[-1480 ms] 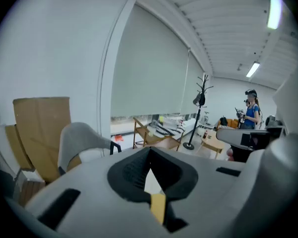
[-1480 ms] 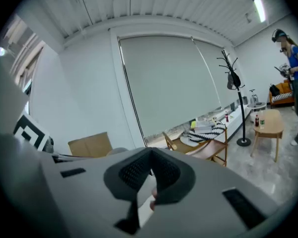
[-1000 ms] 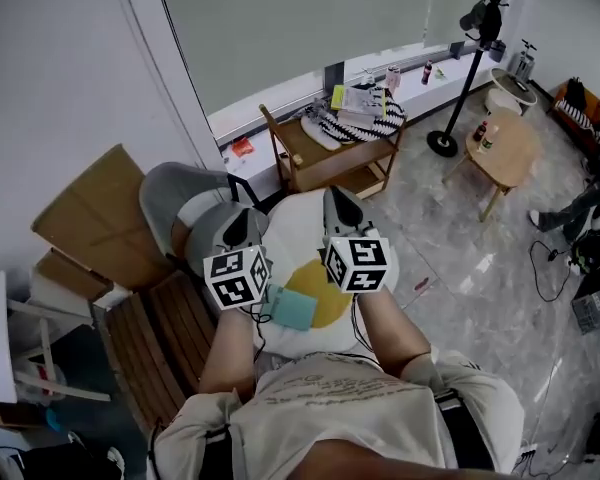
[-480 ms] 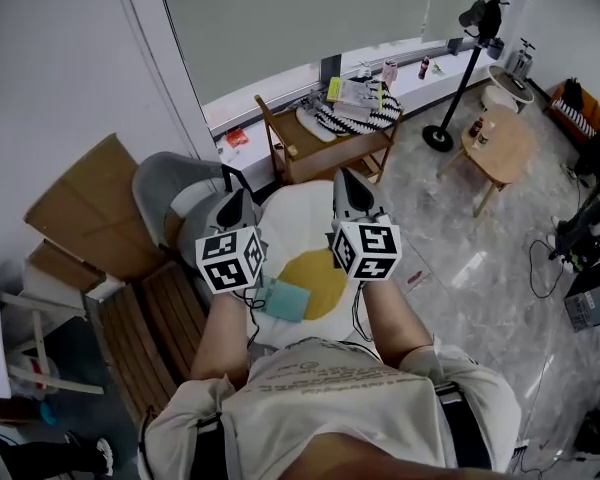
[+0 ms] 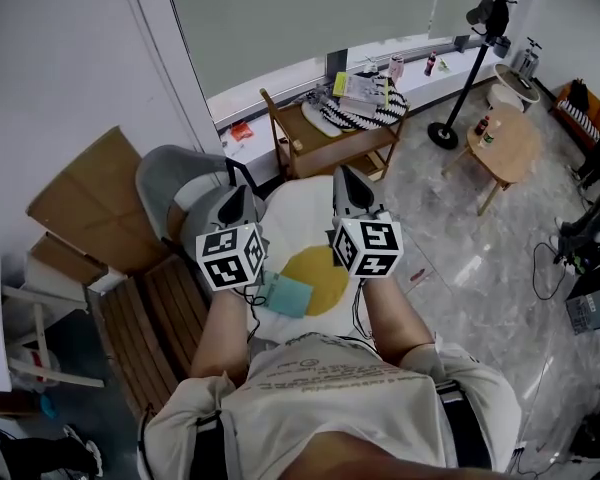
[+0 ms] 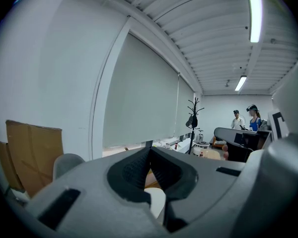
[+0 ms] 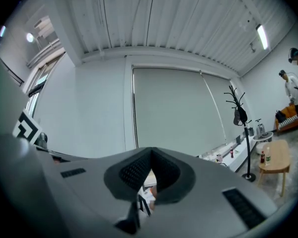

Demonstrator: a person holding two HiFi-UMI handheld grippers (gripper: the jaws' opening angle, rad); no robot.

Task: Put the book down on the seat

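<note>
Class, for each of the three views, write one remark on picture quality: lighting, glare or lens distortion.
Head view: even daylight, pale reflections on the glossy floor, and the wall slightly bowed by the wide lens. Left gripper view: a fisheye circle with black corners, where the ceiling strip light burns out to white. Right gripper view: the same dark rim, with the ceiling ribs curving strongly.

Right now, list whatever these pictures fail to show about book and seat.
Teal book: head view, left edge behind the cube of the left gripper; cover too small to read.
Seat: near rim hidden by the person's chest; both gripper views show almost none of it behind gripper bodies.
</note>
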